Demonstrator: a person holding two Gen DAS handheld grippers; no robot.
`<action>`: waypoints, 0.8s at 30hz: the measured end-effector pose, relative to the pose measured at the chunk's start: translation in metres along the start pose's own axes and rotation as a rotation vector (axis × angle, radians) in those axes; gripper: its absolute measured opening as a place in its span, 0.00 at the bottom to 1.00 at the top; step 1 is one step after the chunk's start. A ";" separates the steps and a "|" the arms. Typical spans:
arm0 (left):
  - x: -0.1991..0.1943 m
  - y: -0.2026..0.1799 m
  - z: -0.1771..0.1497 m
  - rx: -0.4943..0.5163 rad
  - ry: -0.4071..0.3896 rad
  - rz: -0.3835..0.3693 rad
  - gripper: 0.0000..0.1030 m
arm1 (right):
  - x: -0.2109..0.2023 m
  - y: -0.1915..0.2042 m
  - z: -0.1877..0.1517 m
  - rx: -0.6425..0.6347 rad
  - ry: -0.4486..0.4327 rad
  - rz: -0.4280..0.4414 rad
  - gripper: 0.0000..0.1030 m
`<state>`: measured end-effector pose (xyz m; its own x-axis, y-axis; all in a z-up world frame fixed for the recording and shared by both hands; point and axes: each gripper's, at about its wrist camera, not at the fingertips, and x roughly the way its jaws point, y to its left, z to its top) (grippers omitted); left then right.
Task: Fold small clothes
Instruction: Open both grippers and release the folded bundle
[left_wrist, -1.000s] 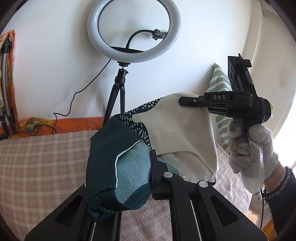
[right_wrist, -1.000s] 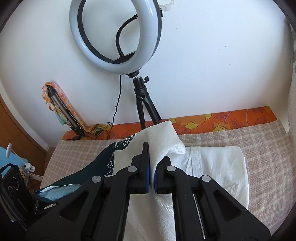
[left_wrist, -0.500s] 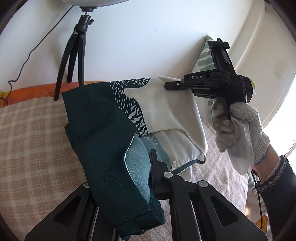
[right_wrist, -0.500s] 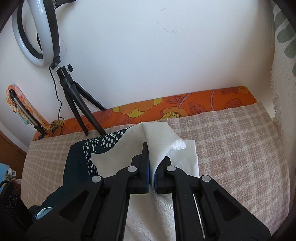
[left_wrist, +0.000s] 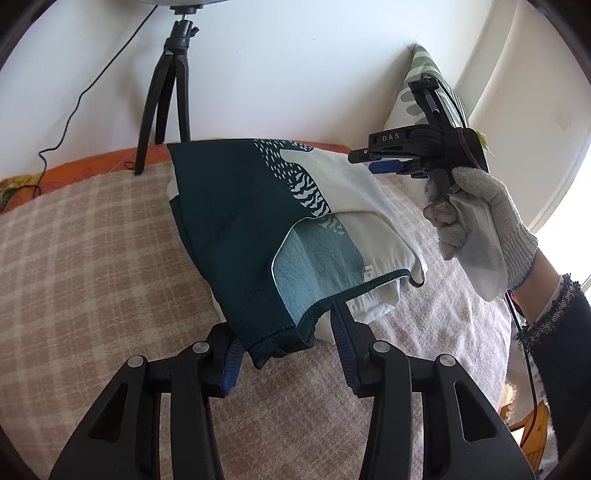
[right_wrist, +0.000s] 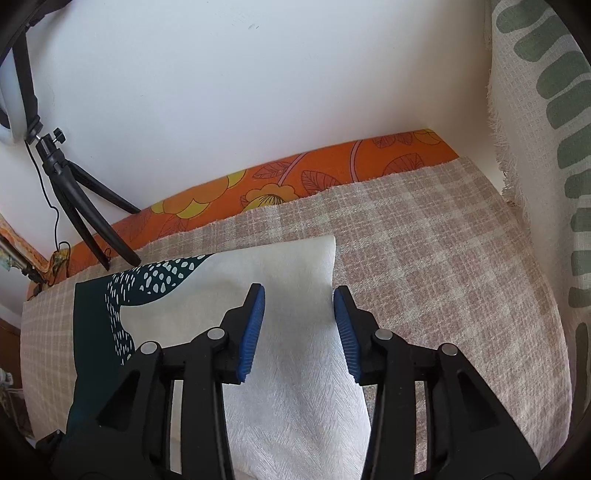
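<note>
Garment (left_wrist: 255, 221) lies btwn parted left gripper (left_wrist: 284, 350) jaws.

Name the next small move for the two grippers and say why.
Probably draw both grippers back off the shirt. The left gripper and right gripper have just been opening, their pads no longer press on the cloth, and the shirt lies folded over on the blanket. After that, likely a re-grip for the next fold.
</note>
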<state>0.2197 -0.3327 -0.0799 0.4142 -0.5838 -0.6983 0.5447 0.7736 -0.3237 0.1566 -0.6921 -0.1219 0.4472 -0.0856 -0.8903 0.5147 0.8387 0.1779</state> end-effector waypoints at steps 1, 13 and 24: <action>-0.005 0.001 0.000 0.005 -0.003 0.005 0.41 | -0.005 -0.001 -0.001 0.007 -0.014 -0.004 0.51; -0.057 -0.019 -0.003 0.059 -0.074 0.081 0.69 | -0.077 0.012 -0.018 0.009 -0.119 0.000 0.64; -0.119 -0.029 -0.019 0.069 -0.147 0.101 0.76 | -0.158 0.058 -0.062 -0.045 -0.204 -0.001 0.70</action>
<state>0.1410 -0.2809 0.0004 0.5687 -0.5380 -0.6222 0.5420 0.8141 -0.2085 0.0706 -0.5962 0.0032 0.5876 -0.1897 -0.7866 0.4842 0.8613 0.1540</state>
